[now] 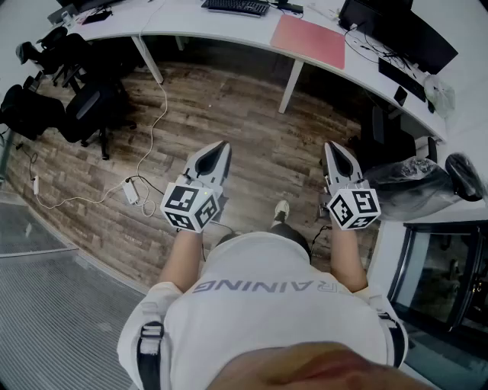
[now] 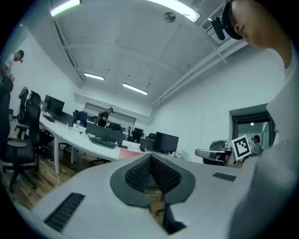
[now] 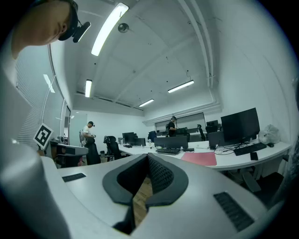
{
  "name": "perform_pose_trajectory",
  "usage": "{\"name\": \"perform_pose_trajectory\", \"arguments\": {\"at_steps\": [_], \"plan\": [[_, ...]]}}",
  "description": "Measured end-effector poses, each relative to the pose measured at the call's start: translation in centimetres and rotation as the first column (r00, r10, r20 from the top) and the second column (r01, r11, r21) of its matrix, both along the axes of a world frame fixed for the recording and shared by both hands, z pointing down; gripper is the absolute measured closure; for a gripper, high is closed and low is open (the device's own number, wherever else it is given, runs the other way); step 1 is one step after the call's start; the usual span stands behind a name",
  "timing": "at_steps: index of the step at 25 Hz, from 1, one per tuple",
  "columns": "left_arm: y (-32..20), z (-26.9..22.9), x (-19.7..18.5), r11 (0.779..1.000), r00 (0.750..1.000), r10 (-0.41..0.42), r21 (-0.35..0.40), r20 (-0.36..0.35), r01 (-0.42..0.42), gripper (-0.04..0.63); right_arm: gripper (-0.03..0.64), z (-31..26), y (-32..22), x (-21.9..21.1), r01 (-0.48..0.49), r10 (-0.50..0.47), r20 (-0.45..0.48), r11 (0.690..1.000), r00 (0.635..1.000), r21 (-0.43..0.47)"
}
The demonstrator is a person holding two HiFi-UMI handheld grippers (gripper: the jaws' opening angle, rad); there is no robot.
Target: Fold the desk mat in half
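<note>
The pink desk mat point(image 1: 309, 41) lies flat on the white curved desk point(image 1: 191, 27) at the far side of the room; it also shows as a pink patch point(image 3: 200, 158) in the right gripper view and a thin pink strip point(image 2: 129, 152) in the left gripper view. Both grippers hang in front of the person's waist, well short of the desk, over the wooden floor. My left gripper point(image 1: 222, 146) is shut with nothing in it. My right gripper point(image 1: 333, 147) is shut and empty too.
A keyboard point(image 1: 235, 7) and black monitors point(image 1: 396, 30) stand on the desk near the mat. Office chairs point(image 1: 84, 107) sit at the left, a white cable with a power strip point(image 1: 131, 190) crosses the wooden floor. Other people point(image 3: 88, 136) stand in the room.
</note>
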State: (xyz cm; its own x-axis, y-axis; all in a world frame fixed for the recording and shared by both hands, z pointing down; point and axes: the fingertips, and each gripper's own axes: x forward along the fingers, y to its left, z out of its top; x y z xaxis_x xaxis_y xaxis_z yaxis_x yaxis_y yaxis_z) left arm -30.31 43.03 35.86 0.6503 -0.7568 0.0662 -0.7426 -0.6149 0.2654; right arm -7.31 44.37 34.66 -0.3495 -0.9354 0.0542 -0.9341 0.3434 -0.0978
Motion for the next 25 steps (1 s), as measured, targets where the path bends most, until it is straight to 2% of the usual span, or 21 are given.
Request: {"name": "perform_pose_trajectory", "arguments": {"at_steps": [11,17,25], "plan": [[0.8,-0.5,0.7,1.000,1.000,0.013,0.013,0.011,-0.013,0.568,0.594,-0.4,0.7,-0.4,0.019,-0.019,-0.001,1.000,1.000,0.008],[1.1,-0.4,1.7,1.000,0.999,0.028,0.011,0.015,-0.028,0.568,0.593,-0.2,1.1,0.9,-0.002,0.001,0.056,1.000,0.998,0.008],[0.2,0.0,3.7,0.999,0.999,0.048,0.000,0.025,-0.048,0.568,0.593,1.4,0.5,3.0,-0.025,0.028,0.079,0.999,0.996,-0.029]]}}
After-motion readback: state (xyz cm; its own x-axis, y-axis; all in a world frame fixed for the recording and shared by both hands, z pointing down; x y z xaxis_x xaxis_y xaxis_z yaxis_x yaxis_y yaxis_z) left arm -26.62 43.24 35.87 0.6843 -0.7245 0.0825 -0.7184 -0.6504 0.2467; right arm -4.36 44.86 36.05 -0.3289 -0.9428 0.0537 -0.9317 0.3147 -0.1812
